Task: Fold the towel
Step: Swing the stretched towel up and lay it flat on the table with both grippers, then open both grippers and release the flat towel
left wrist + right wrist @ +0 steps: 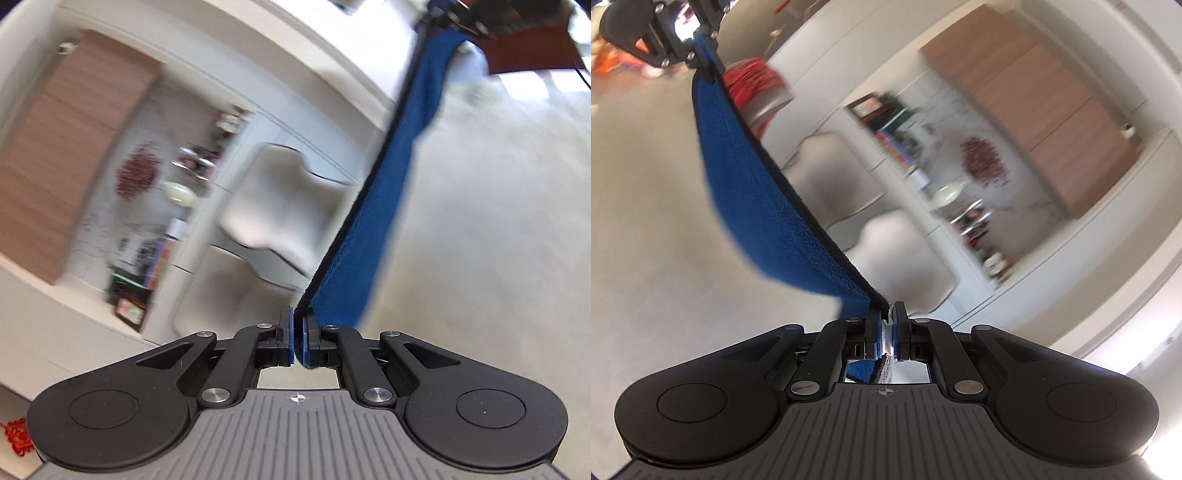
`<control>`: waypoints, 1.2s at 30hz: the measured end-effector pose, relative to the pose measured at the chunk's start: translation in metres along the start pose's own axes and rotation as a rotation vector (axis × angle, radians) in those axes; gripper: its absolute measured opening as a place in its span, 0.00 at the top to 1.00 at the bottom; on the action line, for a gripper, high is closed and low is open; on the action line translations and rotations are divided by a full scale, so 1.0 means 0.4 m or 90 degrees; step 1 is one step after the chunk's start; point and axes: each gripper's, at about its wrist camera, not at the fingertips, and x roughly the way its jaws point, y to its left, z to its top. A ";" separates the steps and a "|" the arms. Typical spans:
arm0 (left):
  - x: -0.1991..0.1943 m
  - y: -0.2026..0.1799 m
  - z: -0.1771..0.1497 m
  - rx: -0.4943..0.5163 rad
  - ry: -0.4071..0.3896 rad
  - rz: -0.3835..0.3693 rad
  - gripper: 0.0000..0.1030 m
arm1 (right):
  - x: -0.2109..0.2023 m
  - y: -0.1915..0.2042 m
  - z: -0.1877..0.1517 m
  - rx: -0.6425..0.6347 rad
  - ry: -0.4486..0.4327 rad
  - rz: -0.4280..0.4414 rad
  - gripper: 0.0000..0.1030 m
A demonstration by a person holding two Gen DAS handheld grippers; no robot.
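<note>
Because it sags between its two held ends, the towel (373,206) looks soft and light, with no stiffness of its own; it will drape and swing, so corners along the hemmed edge seem the best hold. It is deep blue terry with a dark stitched border, stretched in the air above a pale surface (480,258). The left gripper (297,338) is clamped on one end, pads nearly together with the cloth's edge running between them. The right gripper (885,334) pinches the other end, where a pale tag shows. Each gripper appears at the far end in the other's view. Beyond, blurred, stand pale chairs (273,206) and a shelf (960,206).
</note>
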 end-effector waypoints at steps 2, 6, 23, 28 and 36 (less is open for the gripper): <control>0.007 -0.095 -0.037 0.011 0.021 -0.053 0.97 | -0.006 0.048 -0.035 -0.002 0.030 0.037 0.96; 0.026 -0.260 -0.099 -0.005 0.065 -0.177 0.97 | -0.007 0.174 -0.136 0.009 0.121 0.138 0.96; 0.069 -0.356 -0.242 0.061 0.205 -0.294 0.89 | -0.036 0.298 -0.277 -0.060 0.313 0.377 0.76; 0.080 -0.282 -0.228 -0.018 0.184 -0.272 0.88 | -0.036 0.239 -0.264 -0.008 0.306 0.397 0.73; 0.157 -0.289 -0.142 -0.228 0.118 -0.327 0.84 | 0.064 0.200 -0.261 0.287 0.294 0.320 0.71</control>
